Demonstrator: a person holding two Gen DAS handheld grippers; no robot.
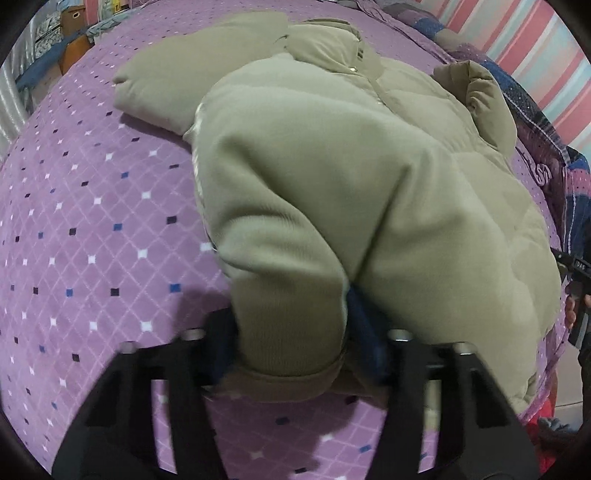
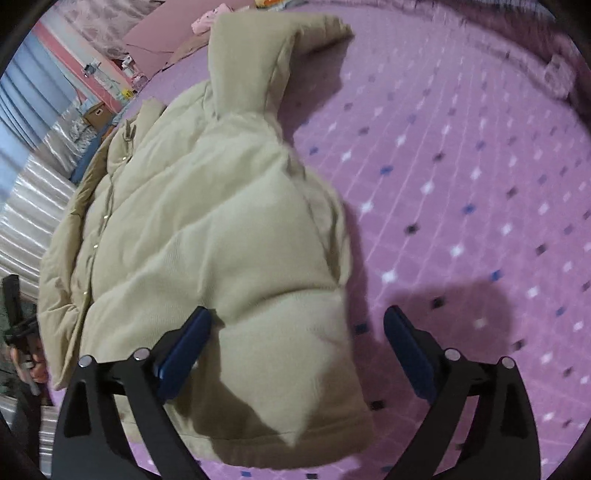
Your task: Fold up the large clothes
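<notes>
A beige puffer jacket (image 1: pixel 351 155) lies on a purple bedspread (image 1: pixel 92 221). My left gripper (image 1: pixel 295 339) is shut on a bunched sleeve or side fold of the jacket, lifted over the jacket's body. In the right wrist view the same jacket (image 2: pixel 207 240) lies front up, with its snap buttons showing and one sleeve (image 2: pixel 258 62) stretched away. My right gripper (image 2: pixel 295 350) is open, its jaws wide apart above the jacket's hem corner; nothing is held between them.
The bedspread (image 2: pixel 461 184) extends to the right of the jacket. A striped pink wall (image 1: pixel 535 55) and a dark patterned blanket (image 1: pixel 546 155) lie beyond the jacket. Boxes (image 1: pixel 70 22) and silver curtains (image 2: pixel 33 206) stand past the bed edge.
</notes>
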